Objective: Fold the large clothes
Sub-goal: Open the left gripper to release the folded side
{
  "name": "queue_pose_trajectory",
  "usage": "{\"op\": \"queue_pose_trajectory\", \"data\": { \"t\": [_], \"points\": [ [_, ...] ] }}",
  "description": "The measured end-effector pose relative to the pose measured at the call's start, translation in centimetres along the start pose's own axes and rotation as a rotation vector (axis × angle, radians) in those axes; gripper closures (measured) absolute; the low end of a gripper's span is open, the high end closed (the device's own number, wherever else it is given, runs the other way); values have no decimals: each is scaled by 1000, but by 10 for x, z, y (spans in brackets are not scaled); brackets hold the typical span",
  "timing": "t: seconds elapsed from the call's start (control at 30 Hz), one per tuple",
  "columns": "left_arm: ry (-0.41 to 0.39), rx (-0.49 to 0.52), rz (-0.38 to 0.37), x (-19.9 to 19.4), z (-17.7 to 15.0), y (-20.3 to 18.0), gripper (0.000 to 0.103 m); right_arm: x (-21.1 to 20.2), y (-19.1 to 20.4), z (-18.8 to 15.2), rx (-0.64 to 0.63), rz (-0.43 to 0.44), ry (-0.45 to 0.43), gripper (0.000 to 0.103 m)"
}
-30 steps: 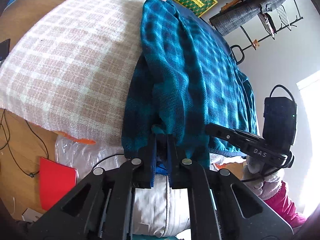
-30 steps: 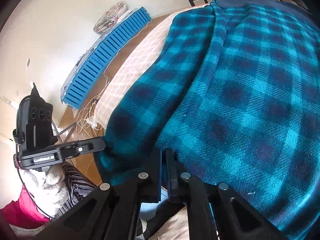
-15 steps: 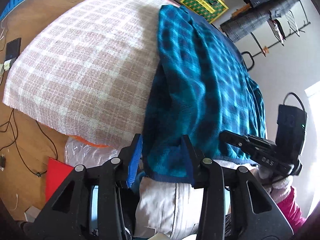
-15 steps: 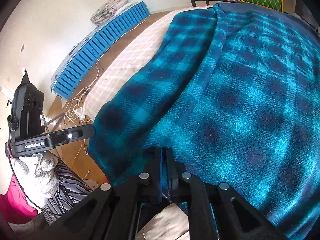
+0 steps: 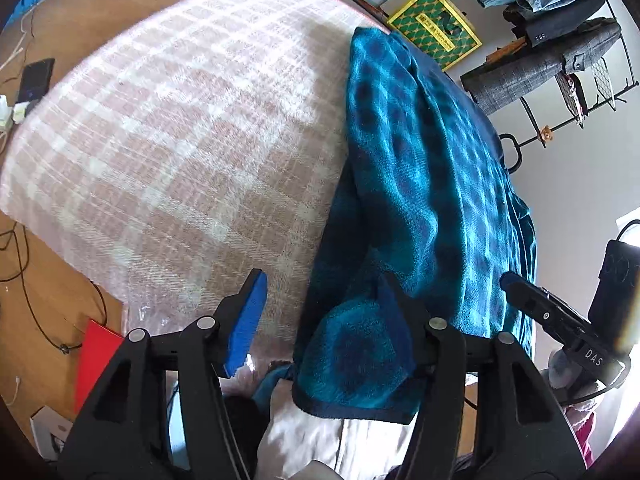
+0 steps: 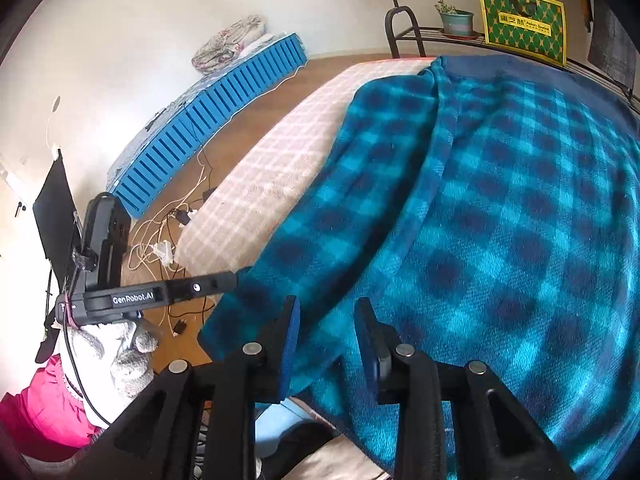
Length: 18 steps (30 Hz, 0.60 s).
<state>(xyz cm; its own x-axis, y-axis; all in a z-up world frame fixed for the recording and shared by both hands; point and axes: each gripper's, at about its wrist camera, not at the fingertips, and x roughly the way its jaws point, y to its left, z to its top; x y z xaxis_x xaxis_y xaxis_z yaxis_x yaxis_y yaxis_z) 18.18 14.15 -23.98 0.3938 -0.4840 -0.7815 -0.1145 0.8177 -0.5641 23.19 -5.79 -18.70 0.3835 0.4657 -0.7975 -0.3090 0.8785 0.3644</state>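
A teal and navy plaid blanket (image 5: 432, 184) lies folded lengthwise on the right half of a bed with a pink-and-white checked cover (image 5: 180, 152). My left gripper (image 5: 322, 280) is at the blanket's near left corner with its jaws opening. The corner drapes loosely against the right finger (image 5: 394, 300), and the left pad (image 5: 244, 320) is bare. My right gripper (image 6: 328, 302) hovers over the blanket (image 6: 500, 220) near its front edge, jaws opening. Cloth lies under the gap, but the pads do not press it. Each view shows the other gripper off to the side.
A red folder (image 5: 96, 356) and cables lie on the wooden floor left of the bed. A blue slatted panel (image 6: 224, 120) leans on the far wall. A clothes rack (image 5: 560, 52) and a green-yellow box (image 5: 436, 28) stand behind the bed. A person's pink sleeve (image 6: 44, 404) shows.
Both grippers were shut on the blanket's near edge and now stand open. The cloth has dropped onto the bed. The left gripper sank towards the corner, and the right one lifted a little.
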Motion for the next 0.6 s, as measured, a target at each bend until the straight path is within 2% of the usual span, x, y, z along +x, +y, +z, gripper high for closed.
{"op": "queue_pose_trajectory", "data": {
  "t": [0.1, 0.13, 0.17, 0.2, 0.3, 0.4, 0.57, 0.6],
  "points": [
    [49, -24, -33, 18, 2, 3, 45, 9, -4, 13, 25, 7, 12, 72],
    [40, -21, -33, 18, 2, 3, 47, 11, -6, 16, 23, 6, 18, 72],
    [44, -11, -34, 19, 3, 0, 52, 12, -8, 21, 20, 0, 20, 70],
    [60, -12, -42, 21, 3, -2, 65, 13, -10, 26, 17, -11, 18, 66],
    [28, -2, 2, 12, 3, -9, 66, 7, -20, 48, 22, -25, 17, 64],
    [-38, 27, -15, -11, 11, -20, 66, -2, -35, 77, 29, -45, 2, 64],
    [-65, 100, -59, -33, 66, -46, 65, -9, -62, 127, 49, -50, -15, 64],
    [-74, 114, -58, -34, 82, -51, 61, -8, -67, 138, 48, -62, -23, 62]
  ]
}}
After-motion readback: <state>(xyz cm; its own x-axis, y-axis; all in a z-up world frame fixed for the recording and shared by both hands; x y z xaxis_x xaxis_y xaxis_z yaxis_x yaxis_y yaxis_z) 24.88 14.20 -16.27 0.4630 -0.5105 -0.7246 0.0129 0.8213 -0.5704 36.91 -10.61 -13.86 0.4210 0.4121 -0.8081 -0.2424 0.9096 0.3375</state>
